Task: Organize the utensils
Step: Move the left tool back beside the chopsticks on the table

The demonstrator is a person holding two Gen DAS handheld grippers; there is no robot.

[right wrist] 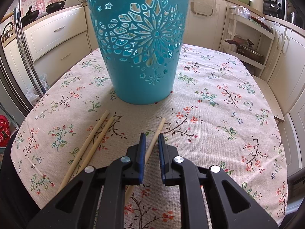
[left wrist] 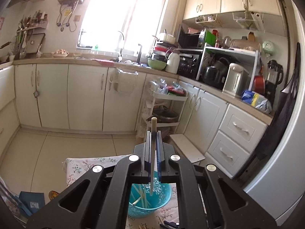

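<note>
My left gripper point(left wrist: 154, 133) is shut on a pale wooden chopstick point(left wrist: 153, 152), held nearly upright. Its lower end hangs over the mouth of the teal cut-out basket point(left wrist: 162, 200), where several chopsticks point(left wrist: 142, 198) lie. In the right wrist view the same basket point(right wrist: 141, 47) stands on the floral tablecloth point(right wrist: 219, 124). My right gripper point(right wrist: 152, 136) sits low over the cloth in front of it, jaws a narrow gap apart. One chopstick point(right wrist: 159, 127) lies on the cloth and runs between and under the jaws, and the pads do not press it. Two more chopsticks point(right wrist: 91, 141) lie side by side to the left.
The table is small and its edges drop off close by on all sides. Cream kitchen cabinets point(left wrist: 85, 95) and crowded counters ring the room. A white trolley point(left wrist: 164, 110) and a step stool point(left wrist: 186, 148) stand beyond the table. A fridge point(left wrist: 282, 143) is at the right.
</note>
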